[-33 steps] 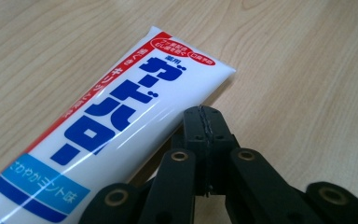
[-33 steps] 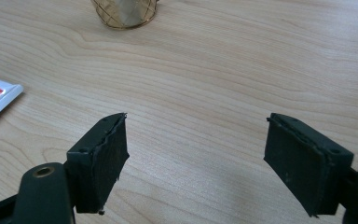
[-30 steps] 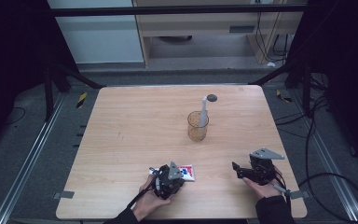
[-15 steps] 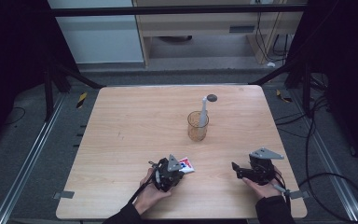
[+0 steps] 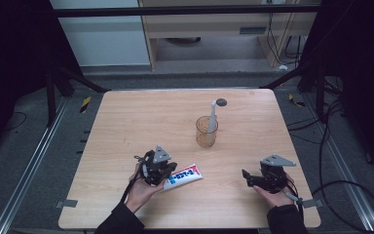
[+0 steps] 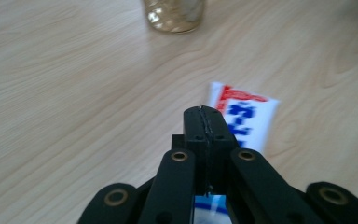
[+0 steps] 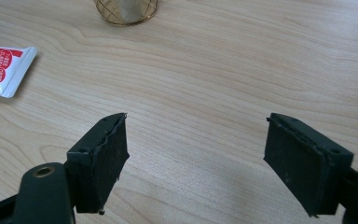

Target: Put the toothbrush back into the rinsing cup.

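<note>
A white toothpaste tube (image 5: 185, 175) with red and blue print lies flat on the wooden table (image 5: 126, 122), near the front. My left gripper (image 5: 167, 171) hovers over the tube's near end, jaws shut pad to pad with nothing between them. In the left gripper view its tips (image 6: 204, 114) overlap the tube (image 6: 247, 116), which runs on beneath them. My right gripper (image 5: 247, 177) rests low at the front right, pointing left and open. Its pads (image 7: 107, 154) stand wide over bare wood, with the tube (image 7: 2, 67) off to its left.
An amber, wire-patterned cup (image 5: 207, 131) stands near the table's middle, holding a white stick with a dark round head (image 5: 214, 113). The cup's base shows at the top of both gripper views (image 6: 173, 14) (image 7: 126, 11). Dark floor, cables and rails surround the table.
My left gripper has lifted and drawn back to the left, off the tube, which stays on the table. The right gripper has not moved.
</note>
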The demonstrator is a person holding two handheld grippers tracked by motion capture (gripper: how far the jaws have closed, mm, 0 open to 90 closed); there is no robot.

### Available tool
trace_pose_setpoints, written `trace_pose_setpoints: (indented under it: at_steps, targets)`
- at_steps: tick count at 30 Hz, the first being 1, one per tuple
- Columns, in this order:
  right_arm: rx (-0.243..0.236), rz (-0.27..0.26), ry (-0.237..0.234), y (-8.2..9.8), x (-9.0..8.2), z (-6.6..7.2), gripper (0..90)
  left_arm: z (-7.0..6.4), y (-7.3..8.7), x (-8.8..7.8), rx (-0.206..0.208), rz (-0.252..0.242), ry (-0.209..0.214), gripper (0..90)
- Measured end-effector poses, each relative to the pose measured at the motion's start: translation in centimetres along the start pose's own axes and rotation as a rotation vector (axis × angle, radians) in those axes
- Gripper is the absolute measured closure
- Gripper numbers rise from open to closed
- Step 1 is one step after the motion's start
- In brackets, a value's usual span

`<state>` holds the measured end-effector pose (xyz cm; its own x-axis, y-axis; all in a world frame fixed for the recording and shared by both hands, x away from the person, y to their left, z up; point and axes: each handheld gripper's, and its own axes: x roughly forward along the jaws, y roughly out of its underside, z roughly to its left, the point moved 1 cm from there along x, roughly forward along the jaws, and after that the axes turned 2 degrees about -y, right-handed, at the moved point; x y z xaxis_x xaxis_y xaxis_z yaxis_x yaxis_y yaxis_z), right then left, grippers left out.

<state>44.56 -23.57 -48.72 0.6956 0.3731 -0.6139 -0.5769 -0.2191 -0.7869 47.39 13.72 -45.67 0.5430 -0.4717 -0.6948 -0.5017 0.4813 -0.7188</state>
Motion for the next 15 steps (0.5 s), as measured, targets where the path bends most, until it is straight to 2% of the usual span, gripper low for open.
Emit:
trace_pose_setpoints:
  at_steps: [3,7,15]
  targets:
    - [0.0,0.003,-0.001,0.0,0.0,0.0,21.4,1.1,0.6,0.4,-0.012,0.048,-0.005,89.8]
    - [-0.001,0.002,0.003,0.0,0.0,-0.1,21.4,1.4,1.4,0.7,-0.007,0.1,0.003,89.8]
    - [-0.007,0.005,0.007,0.1,-0.1,-0.2,21.4,1.4,2.3,0.5,0.004,0.138,0.032,89.8]
